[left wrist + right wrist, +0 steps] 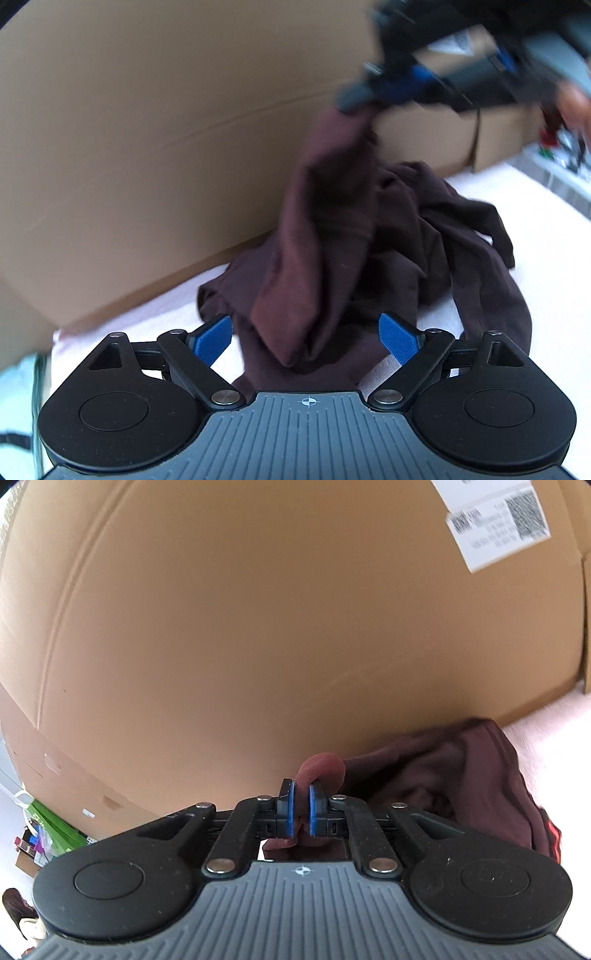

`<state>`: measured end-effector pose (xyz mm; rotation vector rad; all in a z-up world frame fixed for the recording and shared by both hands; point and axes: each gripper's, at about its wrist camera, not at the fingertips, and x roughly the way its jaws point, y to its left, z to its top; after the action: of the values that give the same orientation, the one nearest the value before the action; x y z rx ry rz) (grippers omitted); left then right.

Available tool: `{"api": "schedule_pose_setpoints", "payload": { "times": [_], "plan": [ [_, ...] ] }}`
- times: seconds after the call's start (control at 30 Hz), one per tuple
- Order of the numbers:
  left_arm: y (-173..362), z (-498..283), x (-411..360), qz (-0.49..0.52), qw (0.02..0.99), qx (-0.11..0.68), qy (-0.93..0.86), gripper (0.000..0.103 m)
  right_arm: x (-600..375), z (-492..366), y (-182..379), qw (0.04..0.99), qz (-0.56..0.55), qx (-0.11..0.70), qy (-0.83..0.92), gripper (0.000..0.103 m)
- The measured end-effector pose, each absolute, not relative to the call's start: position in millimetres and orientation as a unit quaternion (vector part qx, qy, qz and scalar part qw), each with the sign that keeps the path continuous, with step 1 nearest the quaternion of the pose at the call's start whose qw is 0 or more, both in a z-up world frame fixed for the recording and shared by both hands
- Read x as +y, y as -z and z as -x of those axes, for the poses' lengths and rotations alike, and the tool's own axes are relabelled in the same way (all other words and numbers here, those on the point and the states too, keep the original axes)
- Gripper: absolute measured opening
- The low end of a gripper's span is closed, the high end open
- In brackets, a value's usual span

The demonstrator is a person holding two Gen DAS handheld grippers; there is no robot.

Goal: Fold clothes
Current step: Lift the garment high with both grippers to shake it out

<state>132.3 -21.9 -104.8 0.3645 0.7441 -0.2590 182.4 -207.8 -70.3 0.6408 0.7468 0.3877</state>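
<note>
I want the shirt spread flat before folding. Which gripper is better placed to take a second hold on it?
Left. The left gripper is open right over the maroon garment, while the right gripper is already shut on a raised fold.

Ahead of you: large cardboard box (147, 147) on white cloth surface (517, 229); shipping label (498, 524) on its wall; green bag (48, 823) far left.

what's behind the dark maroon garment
A large cardboard box stands right behind the maroon garment; the pile hides the box's lower edge there.
</note>
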Motion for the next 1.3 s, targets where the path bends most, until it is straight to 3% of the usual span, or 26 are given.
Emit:
{"api": "schedule_pose_setpoints", "payload": {
  "times": [0.37,0.43,0.47,0.5,0.6,0.67,0.93,1.3],
  "plan": [
    [129.9,-157.7,-24.7,-0.156,0.904,0.382,0.11,0.09,-210.9,-179.2,60.2,0.859,-0.312,0.359,-0.188,0.009],
    [134.6,-163.3,-22.7,-0.147,0.902,0.391,0.108,0.082,-212.4,-177.2,57.5,0.859,-0.312,0.358,-0.188,0.009],
    [136.2,-166.8,-20.5,-0.14,0.901,0.397,0.106,0.068,-213.0,-176.2,56.2,0.859,-0.313,0.358,-0.189,0.009],
    [137.6,-170.5,-18.1,-0.132,0.9,0.403,0.103,0.047,-213.5,-175.4,55.2,0.859,-0.314,0.358,-0.189,0.009],
    [133.3,-181.1,-5.0,-0.094,0.904,0.408,0.091,0.025,-214.2,-174.1,53.9,0.858,-0.315,0.36,-0.187,0.009],
    [126.4,-187.4,5.9,-0.061,0.908,0.405,0.086,0.019,-215.0,-174.1,53.5,0.859,-0.314,0.36,-0.184,0.009],
    [91.1,-207.6,40.4,0.008,0.929,0.367,0.05,0.016,-213.4,-183.2,50.7,0.868,-0.285,0.366,-0.178,0.009],
    [42.1,-201.7,44.1,0.01,0.953,0.3,0.052,0.016,-222.7,-170.8,29.7,0.877,-0.297,0.333,-0.176,0.009]
  ]
}}
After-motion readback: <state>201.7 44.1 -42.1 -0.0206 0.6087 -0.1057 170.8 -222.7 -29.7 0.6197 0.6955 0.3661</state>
